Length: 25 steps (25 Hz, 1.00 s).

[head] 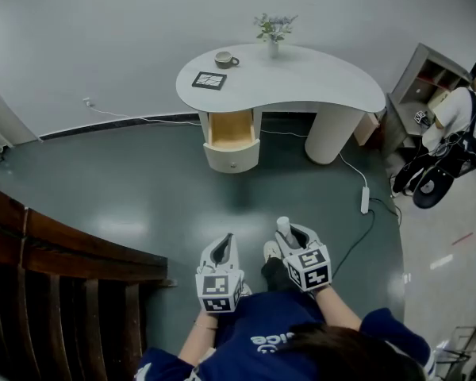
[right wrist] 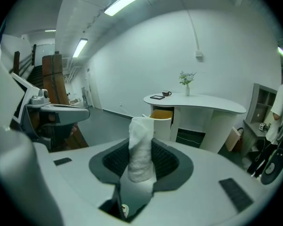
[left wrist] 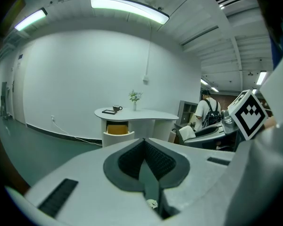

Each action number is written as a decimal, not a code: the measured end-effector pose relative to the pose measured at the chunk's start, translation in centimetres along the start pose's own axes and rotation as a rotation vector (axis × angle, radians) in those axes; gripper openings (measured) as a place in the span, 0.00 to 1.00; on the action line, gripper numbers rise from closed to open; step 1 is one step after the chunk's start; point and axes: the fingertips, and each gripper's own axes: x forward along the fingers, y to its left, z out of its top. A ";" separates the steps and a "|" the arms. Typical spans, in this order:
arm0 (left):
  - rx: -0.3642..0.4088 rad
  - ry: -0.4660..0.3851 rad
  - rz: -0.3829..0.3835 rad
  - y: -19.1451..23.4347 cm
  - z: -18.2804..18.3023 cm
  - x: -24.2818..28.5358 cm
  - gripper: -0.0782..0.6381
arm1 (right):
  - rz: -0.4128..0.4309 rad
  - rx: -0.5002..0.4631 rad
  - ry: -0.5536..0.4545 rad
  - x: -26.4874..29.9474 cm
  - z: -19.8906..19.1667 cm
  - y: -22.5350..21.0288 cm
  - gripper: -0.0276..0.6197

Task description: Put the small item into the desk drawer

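A small white rolled item [right wrist: 140, 147] stands upright between the pads of my right gripper [right wrist: 142, 159], which is shut on it; the head view shows the roll [head: 283, 227] sticking out past that gripper [head: 292, 236]. My left gripper [head: 225, 243] is held beside it, low over the floor, with its jaws together and nothing between them [left wrist: 144, 147]. Well ahead stands the white curved desk [head: 301, 82]. Its drawer [head: 231, 140] is pulled out, showing a wooden inside, and also appears in the right gripper view [right wrist: 161, 117] and in the left gripper view [left wrist: 117, 130].
On the desk are a cup [head: 224, 59], a dark flat square [head: 209, 80] and a small vase with a plant [head: 273, 34]. A power strip [head: 365, 199] with its cable lies on the floor at the right. A person [head: 456, 125] stands by a shelf [head: 428, 74]. Dark wooden steps [head: 55, 292] fill the lower left.
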 end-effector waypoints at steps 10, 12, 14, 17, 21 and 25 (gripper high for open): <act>-0.001 -0.001 0.093 1.5 4.0 7.7 0.11 | 0.099 -0.028 -0.026 6.9 5.6 -5.8 0.26; -0.006 -0.004 0.111 1.7 4.8 9.5 0.11 | 0.111 -0.029 -0.025 8.3 6.5 -7.3 0.26; -0.005 -0.004 0.124 1.8 5.4 11.4 0.11 | 0.127 -0.035 -0.027 9.7 7.3 -8.7 0.26; -0.021 0.002 0.139 1.9 5.8 14.1 0.11 | 0.152 -0.063 -0.029 11.5 8.6 -10.4 0.26; -0.040 0.006 0.143 1.2 6.1 17.1 0.11 | 0.182 -0.083 -0.035 13.1 10.2 -12.5 0.26; -0.051 -0.005 0.147 0.2 6.7 19.5 0.11 | 0.204 -0.089 -0.031 14.0 10.5 -14.6 0.26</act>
